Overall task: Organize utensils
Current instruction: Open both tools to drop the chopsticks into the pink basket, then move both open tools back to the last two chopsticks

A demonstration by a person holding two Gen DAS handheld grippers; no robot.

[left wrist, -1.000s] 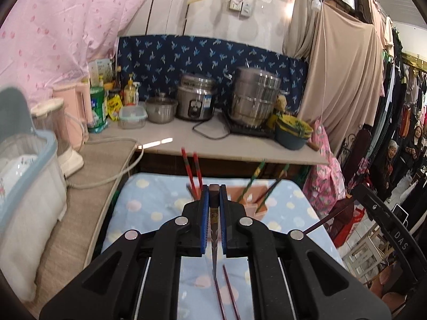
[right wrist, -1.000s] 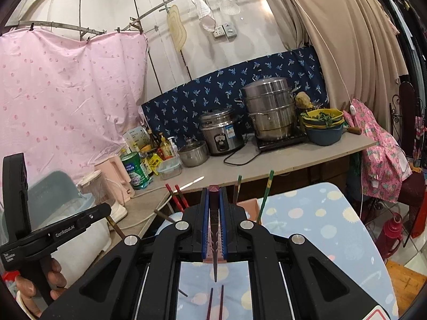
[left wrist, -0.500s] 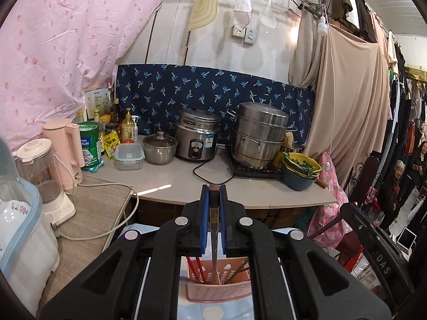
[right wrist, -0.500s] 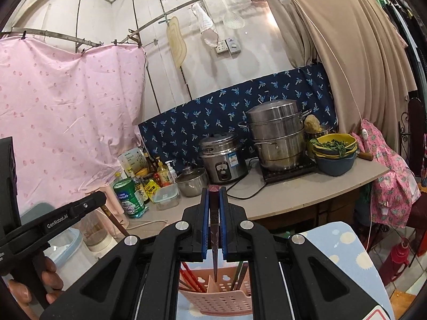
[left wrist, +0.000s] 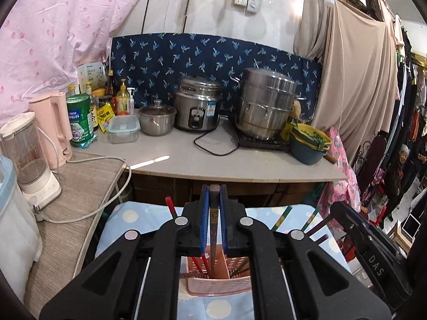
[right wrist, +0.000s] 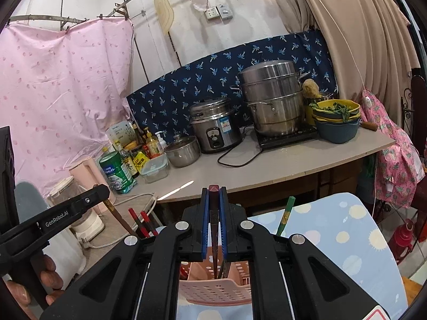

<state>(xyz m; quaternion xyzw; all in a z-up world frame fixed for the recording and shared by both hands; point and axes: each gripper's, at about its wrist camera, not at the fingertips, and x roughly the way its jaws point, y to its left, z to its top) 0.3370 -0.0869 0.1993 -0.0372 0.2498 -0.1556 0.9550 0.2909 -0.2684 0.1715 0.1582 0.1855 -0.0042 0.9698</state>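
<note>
Currently my left gripper (left wrist: 213,200) is clamped on a dark brown chopstick (left wrist: 213,229), which stands pinched between the blue pads (left wrist: 205,221) and runs down past them. Its lower end reaches into the pink utensil basket (left wrist: 213,284) directly below the jaws; whether the tip touches the basket floor I cannot tell. Just left of the held stick, a red chopstick (left wrist: 170,206) leans out of the same basket, passing behind my left finger. To the right of the jaws, green-tipped chopsticks (left wrist: 283,217) and dark ones (left wrist: 317,229) lean away from the tool, out of the basket's right side. The basket rests on a blue dotted cloth (left wrist: 128,217) that lies beneath and ahead of the gripper.

In the right wrist view, my left hand (right wrist: 40,282) grips its tool at the far left edge, with that tool's arm reaching toward the red chopsticks (right wrist: 141,222). My right gripper (right wrist: 213,200) is likewise closed on a dark chopstick with a reddish top end (right wrist: 213,189), held upright between the pads. Its lower end points into the perforated pink basket (right wrist: 213,289) immediately under the jaws, among other dark sticks. Right of the jaws, one green chopstick (right wrist: 285,214) rises from behind my right finger, tilted away from the tool. The dotted cloth (right wrist: 347,240) extends to the right of the gripper.
</note>
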